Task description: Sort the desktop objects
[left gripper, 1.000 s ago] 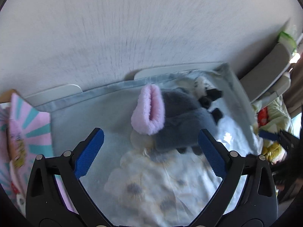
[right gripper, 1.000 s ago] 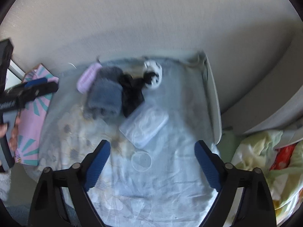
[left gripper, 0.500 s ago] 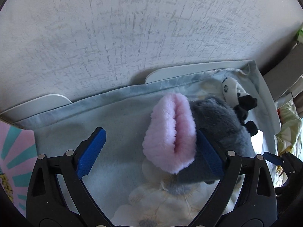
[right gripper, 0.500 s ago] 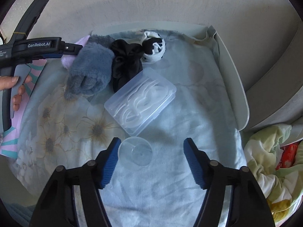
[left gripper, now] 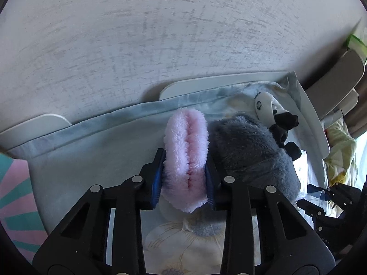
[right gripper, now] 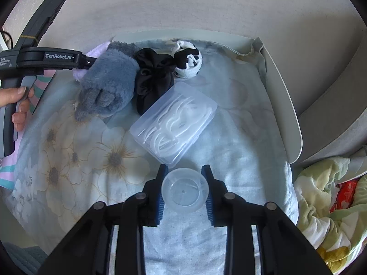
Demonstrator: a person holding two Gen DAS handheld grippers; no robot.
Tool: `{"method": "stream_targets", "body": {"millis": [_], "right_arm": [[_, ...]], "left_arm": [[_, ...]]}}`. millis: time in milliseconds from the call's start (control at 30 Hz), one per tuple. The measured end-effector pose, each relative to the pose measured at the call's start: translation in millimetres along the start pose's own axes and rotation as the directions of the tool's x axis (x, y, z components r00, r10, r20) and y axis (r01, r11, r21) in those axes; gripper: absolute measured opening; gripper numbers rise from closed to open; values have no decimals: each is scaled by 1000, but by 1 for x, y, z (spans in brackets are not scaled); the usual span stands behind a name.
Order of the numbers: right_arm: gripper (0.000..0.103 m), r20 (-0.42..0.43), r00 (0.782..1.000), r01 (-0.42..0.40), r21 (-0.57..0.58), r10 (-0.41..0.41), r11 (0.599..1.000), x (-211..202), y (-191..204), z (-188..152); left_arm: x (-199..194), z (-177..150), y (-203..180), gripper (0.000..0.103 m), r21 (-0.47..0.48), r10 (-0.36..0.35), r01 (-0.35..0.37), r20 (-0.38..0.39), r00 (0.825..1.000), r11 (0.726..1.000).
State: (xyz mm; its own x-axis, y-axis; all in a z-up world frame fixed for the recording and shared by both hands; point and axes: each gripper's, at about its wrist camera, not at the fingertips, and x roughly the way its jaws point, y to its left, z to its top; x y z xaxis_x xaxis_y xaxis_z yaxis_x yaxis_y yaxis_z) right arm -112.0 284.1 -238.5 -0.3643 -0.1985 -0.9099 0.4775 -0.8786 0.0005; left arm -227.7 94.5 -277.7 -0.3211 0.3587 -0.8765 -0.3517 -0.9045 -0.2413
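Observation:
A fluffy grey glove (left gripper: 250, 151) with a pink cuff (left gripper: 185, 158) lies on the floral cloth. My left gripper (left gripper: 184, 160) is shut on the pink cuff; it also shows in the right wrist view (right gripper: 80, 65) at the glove (right gripper: 107, 84). My right gripper (right gripper: 183, 178) is shut on a small clear plastic cup (right gripper: 184, 191), which rests on the cloth. A clear lidded box (right gripper: 174, 121) lies just beyond the cup. A black scrunchie (right gripper: 153, 78) and a rolled black-and-white sock (right gripper: 189, 63) lie at the back.
The floral cloth covers a white tray-table (right gripper: 284, 105) against a pale wall. A pink and teal striped item (left gripper: 16, 197) lies at the left edge. Crumpled yellow-green bedding (right gripper: 328, 192) lies to the right, below the table.
My left gripper moved in and closed on the glove's pink cuff. My right gripper came down and forward and closed around the clear cup.

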Motion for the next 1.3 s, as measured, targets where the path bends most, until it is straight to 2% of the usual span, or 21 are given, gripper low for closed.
{"method": "stream_targets", "body": {"millis": [200, 367, 533, 567, 633, 767, 900, 1000, 1300], "right_arm": [[27, -3, 1000, -6, 8, 6, 1000, -9, 4, -5], [27, 11, 1000, -26, 35, 25, 999, -23, 4, -4], [27, -5, 999, -33, 32, 33, 999, -38, 5, 5], [27, -9, 999, -36, 33, 37, 999, -38, -6, 17], [27, -14, 998, -55, 45, 56, 997, -42, -10, 18], [27, -24, 996, -86, 55, 87, 995, -44, -11, 21], [27, -29, 994, -101, 40, 102, 994, -49, -7, 24], [27, -9, 994, -112, 19, 112, 994, -58, -1, 30], [27, 31, 993, -111, -105, 115, 988, -76, 28, 64]], "left_arm": [[-20, -4, 13, 27, -22, 33, -33, 9, 999, 999], [-44, -12, 21, 27, -86, -11, 12, 7, 1000, 996], [-67, -28, 10, 27, -79, -5, 5, 5, 1000, 997], [-72, -31, 7, 27, -84, 6, -7, -6, 1000, 996], [-81, -38, 5, 27, -103, 8, -10, -15, 1000, 995], [-100, -53, -6, 27, -70, 30, -31, -19, 999, 997], [-119, -67, -4, 27, -80, 66, -66, -4, 998, 995], [-137, -71, 4, 27, -107, 68, -65, 23, 997, 992], [-172, -80, 27, 27, -205, 116, -93, 99, 988, 974]]}}
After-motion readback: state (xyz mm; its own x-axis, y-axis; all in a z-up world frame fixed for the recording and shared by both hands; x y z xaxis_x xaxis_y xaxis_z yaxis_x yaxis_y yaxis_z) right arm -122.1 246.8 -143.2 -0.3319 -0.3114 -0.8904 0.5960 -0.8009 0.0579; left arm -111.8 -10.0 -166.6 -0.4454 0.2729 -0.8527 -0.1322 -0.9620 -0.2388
